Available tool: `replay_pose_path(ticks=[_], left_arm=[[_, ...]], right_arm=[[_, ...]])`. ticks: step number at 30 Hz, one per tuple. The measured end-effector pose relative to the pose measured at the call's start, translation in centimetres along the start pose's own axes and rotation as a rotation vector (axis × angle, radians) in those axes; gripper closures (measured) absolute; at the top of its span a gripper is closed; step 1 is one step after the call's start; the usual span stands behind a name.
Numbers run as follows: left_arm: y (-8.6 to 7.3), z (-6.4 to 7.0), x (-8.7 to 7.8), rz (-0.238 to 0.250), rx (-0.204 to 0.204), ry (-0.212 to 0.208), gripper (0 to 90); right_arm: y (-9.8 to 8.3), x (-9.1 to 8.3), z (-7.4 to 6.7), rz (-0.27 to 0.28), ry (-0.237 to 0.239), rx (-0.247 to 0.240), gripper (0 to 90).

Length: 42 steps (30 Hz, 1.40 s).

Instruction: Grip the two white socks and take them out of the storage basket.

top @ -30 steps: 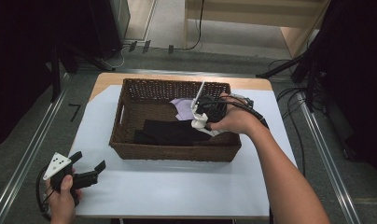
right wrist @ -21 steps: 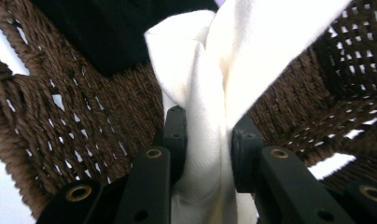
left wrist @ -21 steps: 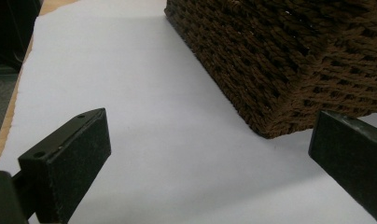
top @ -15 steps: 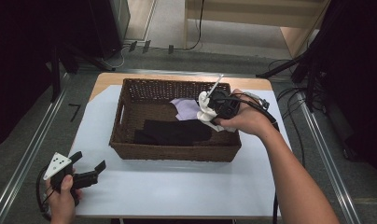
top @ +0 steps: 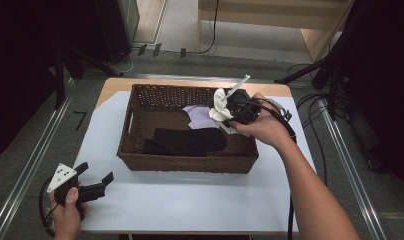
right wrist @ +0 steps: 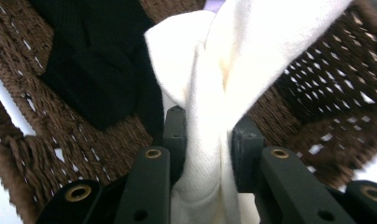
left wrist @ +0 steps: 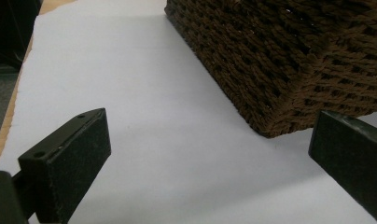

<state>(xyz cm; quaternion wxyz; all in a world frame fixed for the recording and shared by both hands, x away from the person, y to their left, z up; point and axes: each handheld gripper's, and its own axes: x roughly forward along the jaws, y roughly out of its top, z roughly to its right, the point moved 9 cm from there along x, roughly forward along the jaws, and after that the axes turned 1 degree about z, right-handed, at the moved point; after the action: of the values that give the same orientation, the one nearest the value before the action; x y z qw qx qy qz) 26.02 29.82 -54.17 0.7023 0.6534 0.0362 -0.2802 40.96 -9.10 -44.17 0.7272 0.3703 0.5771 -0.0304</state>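
Hanging lengthwise from right claw (right wrist: pixel 203 140), white cloth (right wrist: pixel 224 70), over wicker basket (top: pixel 140 107)

Basket (top: pixel 190 162): rough brown woven wicker. White cloth (right wrist: pixel 233 60): soft, matt, fine twill. Black cloth (top: pixel 187 141): ribbed knit, matt. Surface (left wrist: pixel 144 116): smooth, matt white. Tool pads (left wrist: pixel 79 172): matt black.

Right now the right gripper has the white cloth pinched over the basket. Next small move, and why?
Probably keep lifting and carry it out past the basket's right rim. The right gripper is shut on the white cloth, which hangs above the wicker basket, while the black cloth and the lilac cloth lie inside. The left gripper waits open on the table.
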Motion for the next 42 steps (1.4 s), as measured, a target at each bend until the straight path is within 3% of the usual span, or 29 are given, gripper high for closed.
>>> replay_pose_path(ticks=[7,10,16,23,42], left_arm=[[0.0,0.0,0.0,-0.002,0.000,-0.002,0.1],[0.0,0.0,0.0,-0.001,-0.001,-0.003,0.1],[0.0,0.0,0.0,-0.001,-0.001,-0.002,0.1],[0.0,0.0,0.0,0.001,-0.001,-0.001,0.1],[0.0,0.0,0.0,-0.002,-0.002,0.002,0.1]], right_arm=[[0.8,2.5,-1.8,-0.054,0.003,-0.059,71.5],[1.4,3.2,-2.4,-0.039,0.003,-0.062,71.5],[2.4,3.4,-2.4,0.012,-0.036,-0.059,71.4],[3.3,2.0,-1.7,0.091,-0.039,0.009,71.2],[1.3,-2.8,2.1,0.025,-0.080,0.053,70.9]])
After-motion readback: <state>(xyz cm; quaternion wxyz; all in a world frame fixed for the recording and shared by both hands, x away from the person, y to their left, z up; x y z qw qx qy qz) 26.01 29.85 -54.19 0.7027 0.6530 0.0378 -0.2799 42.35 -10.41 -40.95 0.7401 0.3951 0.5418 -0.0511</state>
